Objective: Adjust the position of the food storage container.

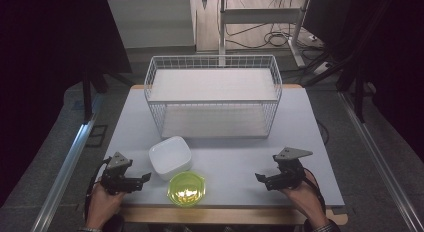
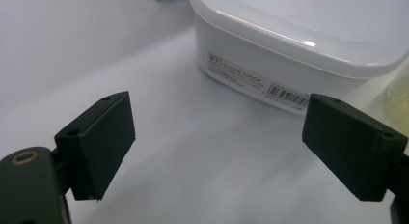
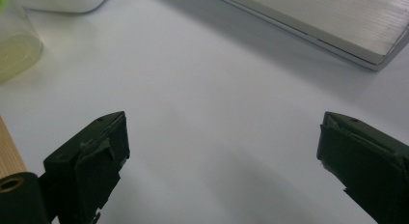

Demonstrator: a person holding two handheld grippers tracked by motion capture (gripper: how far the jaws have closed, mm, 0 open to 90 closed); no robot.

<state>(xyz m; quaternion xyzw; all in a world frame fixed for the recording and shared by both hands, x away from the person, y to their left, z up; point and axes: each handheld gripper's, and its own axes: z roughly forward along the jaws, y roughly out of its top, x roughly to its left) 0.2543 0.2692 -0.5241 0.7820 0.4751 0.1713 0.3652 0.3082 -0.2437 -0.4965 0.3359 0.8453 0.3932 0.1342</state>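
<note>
Both tools idle near the lower edge of the table. Left gripper sits at lower left of the high view, jaws spread with nothing between them. Right gripper sits at lower right, jaws likewise spread and empty (its own view has bare table surface between the two black pads).

Objects nearest the tools: a white lidded container just left of frame centre, and a green translucent bowl just below and right of it, the two apparently touching or nearly so. A white wire rack stands in the upper middle, well apart from both hands.

Key relation: the container lies to the right of and slightly above the left gripper in the high view, near it. The right gripper is well apart from it, with open table between. Left hand is clearly the nearer one.

In the left gripper view the container fills the upper right, its barcode-labelled side wall facing the jaws, offset toward the right pad rather than centred. The container is roughly square with rounded corners (no strong long axis), turned slightly askew to the table edge.

Judgement: a left-hand approach needs a small swing toward the right pad's side to centre the container before advancing.
</note>
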